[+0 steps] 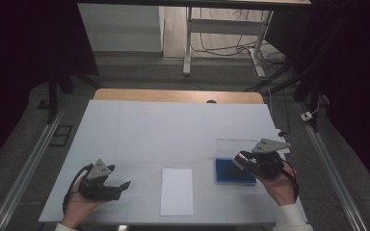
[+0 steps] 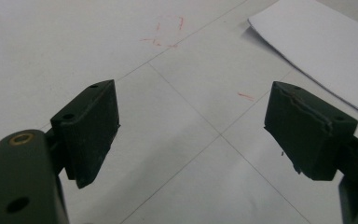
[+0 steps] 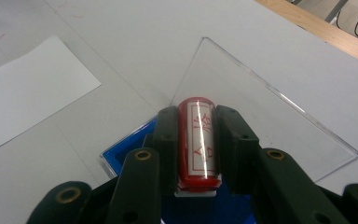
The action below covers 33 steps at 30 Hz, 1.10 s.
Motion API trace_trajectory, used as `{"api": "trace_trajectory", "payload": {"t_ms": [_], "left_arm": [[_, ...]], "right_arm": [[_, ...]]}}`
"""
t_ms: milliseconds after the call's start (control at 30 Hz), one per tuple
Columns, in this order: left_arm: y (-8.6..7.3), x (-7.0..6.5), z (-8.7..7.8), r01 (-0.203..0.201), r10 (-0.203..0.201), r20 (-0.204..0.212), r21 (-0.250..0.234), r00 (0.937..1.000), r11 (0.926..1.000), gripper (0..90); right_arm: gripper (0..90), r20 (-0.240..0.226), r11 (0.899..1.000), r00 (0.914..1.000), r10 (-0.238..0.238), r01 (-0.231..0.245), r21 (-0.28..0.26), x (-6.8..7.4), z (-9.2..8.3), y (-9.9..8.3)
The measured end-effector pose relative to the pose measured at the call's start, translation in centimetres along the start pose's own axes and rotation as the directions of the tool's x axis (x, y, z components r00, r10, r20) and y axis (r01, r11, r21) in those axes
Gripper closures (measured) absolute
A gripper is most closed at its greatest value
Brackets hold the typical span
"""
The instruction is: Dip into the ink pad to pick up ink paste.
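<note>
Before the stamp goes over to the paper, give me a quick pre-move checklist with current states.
1. Right claw shut on the red stamp: ok.
2. Stamp lifted off the blue ink pad: ok.
3. Ink on the stamp face: cannot tell, face hidden.
4. White paper lying flat, nothing on it: ok.
5. Left claw open, beside the paper, not pinning it: not ok if the sheet must be held.
6. Clear lid open behind the pad, away from the paper: ok.

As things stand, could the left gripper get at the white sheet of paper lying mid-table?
Probably yes. The left gripper has its jaws open and empty, and only bare table lies between it and the white sheet.
</note>
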<state>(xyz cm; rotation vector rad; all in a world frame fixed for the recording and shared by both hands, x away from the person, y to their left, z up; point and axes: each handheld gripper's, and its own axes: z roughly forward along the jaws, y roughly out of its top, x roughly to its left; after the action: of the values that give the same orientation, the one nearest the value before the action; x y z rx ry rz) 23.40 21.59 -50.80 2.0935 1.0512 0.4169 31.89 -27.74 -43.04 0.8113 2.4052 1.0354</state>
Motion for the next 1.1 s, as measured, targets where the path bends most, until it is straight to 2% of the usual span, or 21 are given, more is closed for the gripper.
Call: {"api": "trace_trajectory", "payload": {"t_ms": [200,733,1100], "left_arm": [[0.0,0.1,-0.1,0.001,-0.001,-0.001,0.0,1.0,1.0,18.0],[0.0,0.1,-0.1,0.004,-0.003,-0.003,0.001,1.0,1.0,18.0],[0.0,0.1,0.0,0.003,-0.003,-0.002,0.004,1.0,1.0,18.0]], "right_arm": [[70.4,0.001,1.0,1.0,0.006,-0.006,0.026,-0.2,0.1,0.0],[70.4,0.0,0.996,0.9984,0.057,-0.057,0.065,-0.9,1.3,-0.9],[70.4,-0.005,0.992,0.9985,0.054,-0.053,0.113,-0.8,2.6,-1.5]]}}
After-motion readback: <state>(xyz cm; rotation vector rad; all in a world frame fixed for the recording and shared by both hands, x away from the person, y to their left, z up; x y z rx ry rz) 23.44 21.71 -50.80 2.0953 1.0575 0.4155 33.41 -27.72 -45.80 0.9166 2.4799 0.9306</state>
